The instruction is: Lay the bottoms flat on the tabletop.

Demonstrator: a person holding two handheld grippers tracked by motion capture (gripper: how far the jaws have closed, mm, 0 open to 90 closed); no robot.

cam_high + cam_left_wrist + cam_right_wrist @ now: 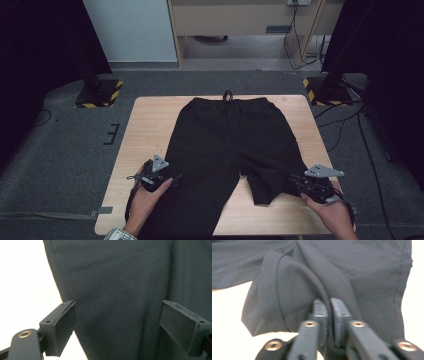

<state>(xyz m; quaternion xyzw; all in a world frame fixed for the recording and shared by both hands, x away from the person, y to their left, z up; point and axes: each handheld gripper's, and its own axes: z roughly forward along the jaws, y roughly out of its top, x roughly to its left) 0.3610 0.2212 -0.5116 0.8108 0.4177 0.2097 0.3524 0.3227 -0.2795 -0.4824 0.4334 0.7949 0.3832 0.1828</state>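
A pair of black shorts (pixel 230 145) is spread flat on a light wooden counter (pixel 150 125), with the waistband at the far edge and the two legs running toward the person. A short drawstring loop (pixel 228 94) is seen at the middle of the waistband.

At the left of the high view, the left tool (pixel 165 180) is held in the person's left hand (pixel 147 197), just at the outer edge of the left leg of the shorts. In the left gripper view its jaws are seen standing wide apart, with the dark cloth (pixel 120 290) lying under and between them and the pale counter (pixel 25 285) to the left; nothing is pressed by the pads.

At the right, the right leg of the shorts is bunched and folded near its hem. The right tool (pixel 300 186) is held in the right hand (pixel 332 212) at that leg's outer edge. In the right gripper view the right tool (pixel 329 312) is seen nearly closed, and a raised fold of the black cloth (pixel 317 285) is pinched in the narrow gap between the pads, with the fabric drawn up in a ridge from the jaws.
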